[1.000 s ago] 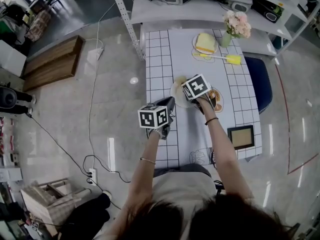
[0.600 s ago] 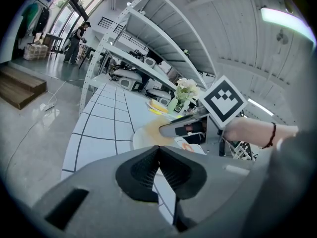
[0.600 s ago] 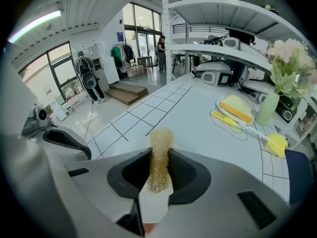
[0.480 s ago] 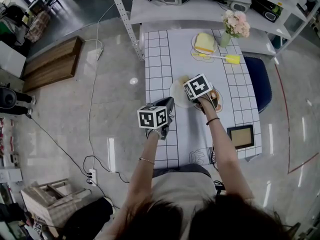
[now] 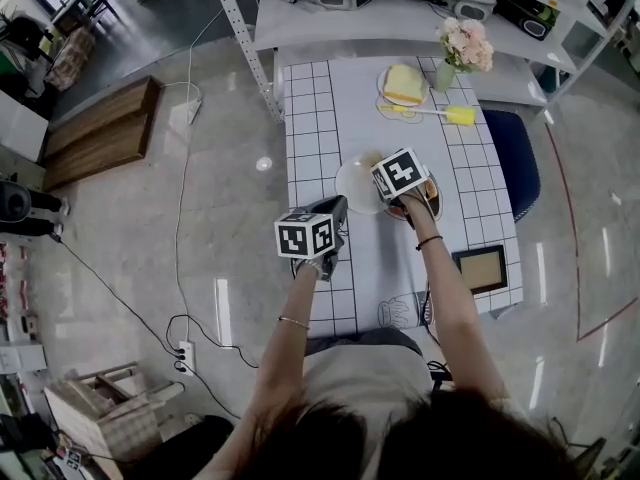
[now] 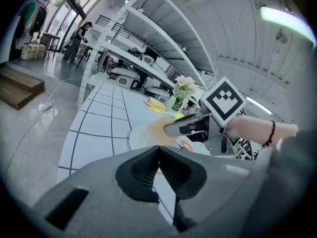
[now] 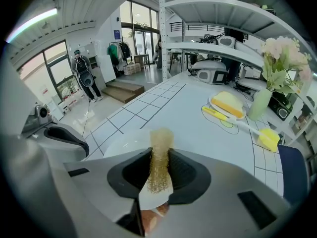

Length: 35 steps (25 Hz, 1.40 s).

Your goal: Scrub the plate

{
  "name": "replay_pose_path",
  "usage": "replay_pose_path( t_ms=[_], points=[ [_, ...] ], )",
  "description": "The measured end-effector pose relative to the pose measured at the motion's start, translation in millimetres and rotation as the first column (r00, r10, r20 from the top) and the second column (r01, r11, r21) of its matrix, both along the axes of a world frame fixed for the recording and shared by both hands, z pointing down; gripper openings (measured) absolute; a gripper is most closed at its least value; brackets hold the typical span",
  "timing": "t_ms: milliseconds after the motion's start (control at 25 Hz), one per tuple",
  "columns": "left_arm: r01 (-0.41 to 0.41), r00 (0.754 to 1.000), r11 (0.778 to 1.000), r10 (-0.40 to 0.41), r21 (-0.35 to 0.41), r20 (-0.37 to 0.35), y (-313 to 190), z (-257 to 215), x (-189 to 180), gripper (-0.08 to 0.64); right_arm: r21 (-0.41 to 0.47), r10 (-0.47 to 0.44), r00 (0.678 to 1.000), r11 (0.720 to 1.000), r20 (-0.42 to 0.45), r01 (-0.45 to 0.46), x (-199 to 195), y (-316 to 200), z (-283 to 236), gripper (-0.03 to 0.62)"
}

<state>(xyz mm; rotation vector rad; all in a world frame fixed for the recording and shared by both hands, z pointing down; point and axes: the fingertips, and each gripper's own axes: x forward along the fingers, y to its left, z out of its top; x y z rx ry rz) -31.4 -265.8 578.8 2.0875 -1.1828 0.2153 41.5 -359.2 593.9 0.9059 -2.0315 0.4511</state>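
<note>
The right claw (image 7: 159, 158) is pinched narrow on a golden mesh scrubber (image 7: 161, 138), whose free end sticks forward past the jaw tips. The white plate (image 7: 116, 142) lies flat on the gridded worktop (image 5: 325, 108), directly ahead of and below this claw. In the head view it sits just left of that claw, near the middle of the worktop. The scrubber's end reaches over the near part of the plate. From the left gripper view it looks to be on the surface or just above it, but contact cannot be confirmed.

The left claw (image 6: 158, 155) is closed with nothing between its jaws. It hangs over the worktop's left side, closer to the person and apart from the plate, with its jaws pointing toward it. So the right hand is the nearer one, and it carries the tool.

The scrub likely calls for pressing the scrubber down and sweeping it across the plate. With the left claw off the rim, the plate might slide under the strokes.
</note>
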Motion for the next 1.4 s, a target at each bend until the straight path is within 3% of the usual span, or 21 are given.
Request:
replay_pose_path(
  t_ms=[1400],
  points=[
    [-0.066, 0.998, 0.998, 0.066, -0.011, 0.014, 31.6, -1.9, 7.4, 0.011, -0.063, 0.017, 1.0, 0.998, -0.02, -0.019, 18.2, 45.3, -0.6, 0.084]
  ],
)
